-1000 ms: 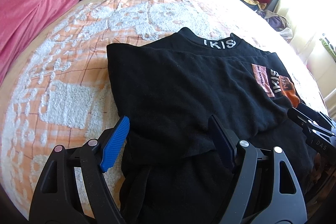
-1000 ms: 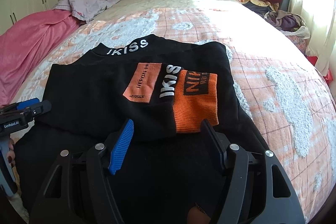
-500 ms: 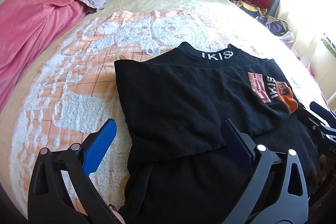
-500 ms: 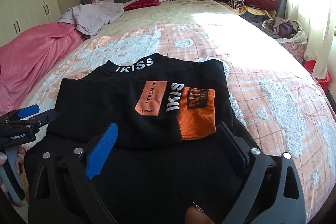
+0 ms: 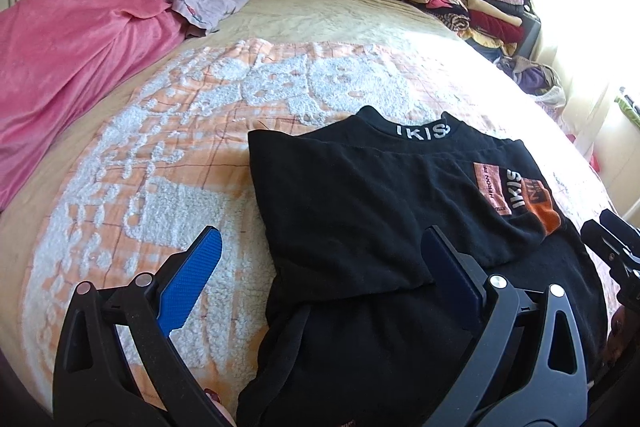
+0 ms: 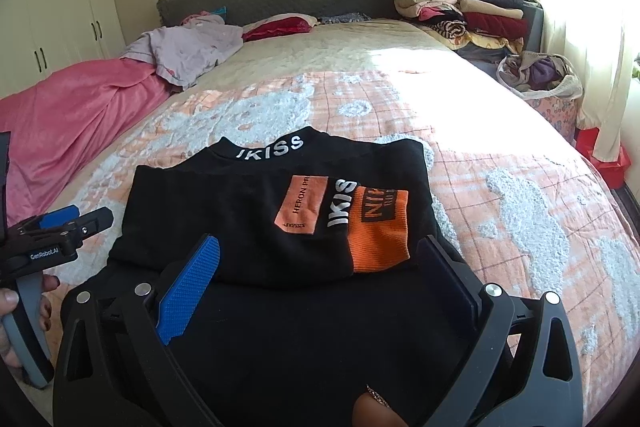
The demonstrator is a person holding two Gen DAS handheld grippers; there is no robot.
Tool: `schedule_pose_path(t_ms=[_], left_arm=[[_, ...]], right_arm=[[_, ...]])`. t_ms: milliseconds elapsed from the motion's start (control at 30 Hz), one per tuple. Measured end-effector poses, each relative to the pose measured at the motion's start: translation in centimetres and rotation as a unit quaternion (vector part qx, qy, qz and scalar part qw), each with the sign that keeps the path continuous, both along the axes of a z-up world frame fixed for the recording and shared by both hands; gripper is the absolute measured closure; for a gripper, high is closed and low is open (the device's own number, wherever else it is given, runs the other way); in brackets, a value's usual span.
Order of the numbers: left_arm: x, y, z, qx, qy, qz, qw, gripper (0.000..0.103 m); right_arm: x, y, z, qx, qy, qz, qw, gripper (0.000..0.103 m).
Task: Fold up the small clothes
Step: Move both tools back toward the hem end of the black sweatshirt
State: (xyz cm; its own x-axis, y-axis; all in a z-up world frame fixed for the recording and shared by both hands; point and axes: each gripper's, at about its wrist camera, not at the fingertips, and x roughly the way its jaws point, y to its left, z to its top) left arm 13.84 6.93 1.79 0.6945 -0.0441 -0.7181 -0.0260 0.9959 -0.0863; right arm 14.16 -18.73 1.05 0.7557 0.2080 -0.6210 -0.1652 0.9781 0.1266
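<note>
The left gripper [image 5: 320, 267] has a black frame with triangular cut-outs in its two arms and round silver screw heads at the pivots. One finger, at 9 o'clock in its own view, carries a bright blue pad [image 5: 192, 283] with a fine knurled texture; the opposite pad at 3 o'clock reads dark navy. The right gripper [image 6: 320, 267] shares the same black frame, silver screws and blue textured pad [image 6: 190, 289]. In the right wrist view, at 9 o'clock, the other gripper's side shows white "GenRobot.AI" lettering, a grey handle, and the left hand [image 6: 16, 311] with dark-painted nails.
</note>
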Motion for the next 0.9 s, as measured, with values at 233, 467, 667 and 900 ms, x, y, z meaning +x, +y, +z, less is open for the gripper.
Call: schedule_pose_path(t_ms=[233,467,667,900], left_arm=[[-2.0,0.2,1.5,0.002,-0.017,0.007,0.9998,0.01],[-3.8,0.1,2.2,0.006,-0.016,0.007,0.9998,0.01],[-5.6,0.0,2.8,0.008,-0.024,0.007,0.9997,0.01],[-7.3,0.0,3.5,0.015,-0.03,0.01,0.9994,0.01]], right_arm=[[-1.8,0.0,1.3,0.002,-0.012,0.001,1.0,0.005],[-3.6,-0.3,2.3,0.006,-0.023,0.001,1.0,0.005],[-5.4,-0.5,3.1,0.011,-0.032,0.002,0.999,0.005],[-7.7,-1.2,4.0,0.017,-0.045,0.0,0.999,0.005]])
